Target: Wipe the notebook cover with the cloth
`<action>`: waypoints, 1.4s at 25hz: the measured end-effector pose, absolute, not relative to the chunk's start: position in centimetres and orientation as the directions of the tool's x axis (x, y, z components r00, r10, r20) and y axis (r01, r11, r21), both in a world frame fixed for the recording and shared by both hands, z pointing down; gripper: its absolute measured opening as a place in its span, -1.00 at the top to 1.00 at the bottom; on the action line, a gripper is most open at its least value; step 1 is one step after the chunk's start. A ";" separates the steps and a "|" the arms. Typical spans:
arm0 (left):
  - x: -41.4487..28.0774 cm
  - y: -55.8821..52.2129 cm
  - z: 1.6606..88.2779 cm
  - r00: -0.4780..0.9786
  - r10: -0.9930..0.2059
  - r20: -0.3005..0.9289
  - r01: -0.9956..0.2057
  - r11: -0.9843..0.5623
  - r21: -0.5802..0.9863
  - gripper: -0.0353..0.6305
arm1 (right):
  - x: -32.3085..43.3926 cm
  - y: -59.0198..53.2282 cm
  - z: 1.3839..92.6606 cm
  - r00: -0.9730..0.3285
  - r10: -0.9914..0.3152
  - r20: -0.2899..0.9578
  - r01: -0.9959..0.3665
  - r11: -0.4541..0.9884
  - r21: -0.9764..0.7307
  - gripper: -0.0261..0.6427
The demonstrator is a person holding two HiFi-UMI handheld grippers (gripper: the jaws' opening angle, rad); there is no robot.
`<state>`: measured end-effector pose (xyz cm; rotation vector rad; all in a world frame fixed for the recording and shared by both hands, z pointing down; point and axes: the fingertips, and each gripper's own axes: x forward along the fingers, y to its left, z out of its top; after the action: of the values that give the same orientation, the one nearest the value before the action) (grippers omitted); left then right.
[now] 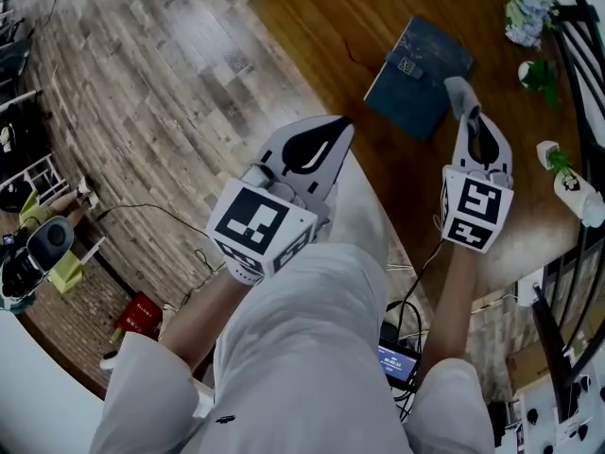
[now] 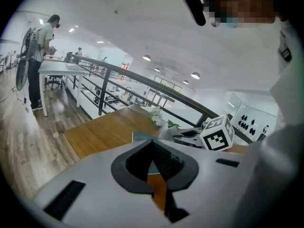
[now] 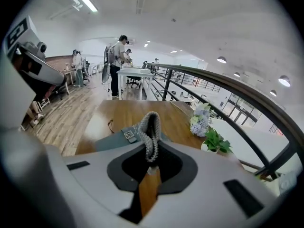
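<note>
Approach step, apparently: right claw (image 1: 470, 113) pinched shut on folded grey knitted cloth (image 3: 150, 129), poised at the near corner of dark blue clasp-fronted notebook (image 1: 419, 76) lying flat on brown wooden table (image 1: 321, 26); contact unclear. Left claw (image 1: 338, 129) closed on nothing, hangs short of the notebook. Next move likely needs the cloth lowered flat onto the cover, then swept across.

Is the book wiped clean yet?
Not yet, by the look of it. Done: the cloth is picked up, pinched in the right gripper. In hand: the cloth hangs by the right edge of the notebook; I cannot tell if it touches the cover. Left: the wiping itself. The left gripper is shut and empty, short of the table.
</note>
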<state>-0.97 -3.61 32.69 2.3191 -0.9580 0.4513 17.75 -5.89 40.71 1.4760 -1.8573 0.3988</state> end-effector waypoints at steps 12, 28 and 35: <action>-3.8 -3.4 27.0 0.661 -0.609 0.438 -0.750 -0.548 0.370 0.84 | 13.4 -5.2 32.1 -0.168 -0.765 0.622 -0.931 0.331 0.155 0.84; -8.6 -1.3 20.6 0.608 -0.716 0.343 -0.791 -0.513 0.332 0.84 | 9.3 -3.1 20.5 -0.287 -0.839 0.463 -0.913 0.385 0.132 0.84; -10.7 0.2 18.0 0.591 -0.748 0.303 -0.804 -0.511 0.304 0.84 | 7.8 -1.2 16.8 -0.342 -0.856 0.387 -0.903 0.413 0.116 0.84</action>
<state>-10.65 0.25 17.96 2.4106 -1.2447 0.1845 7.80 -1.16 16.78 1.5067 -2.2863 0.1660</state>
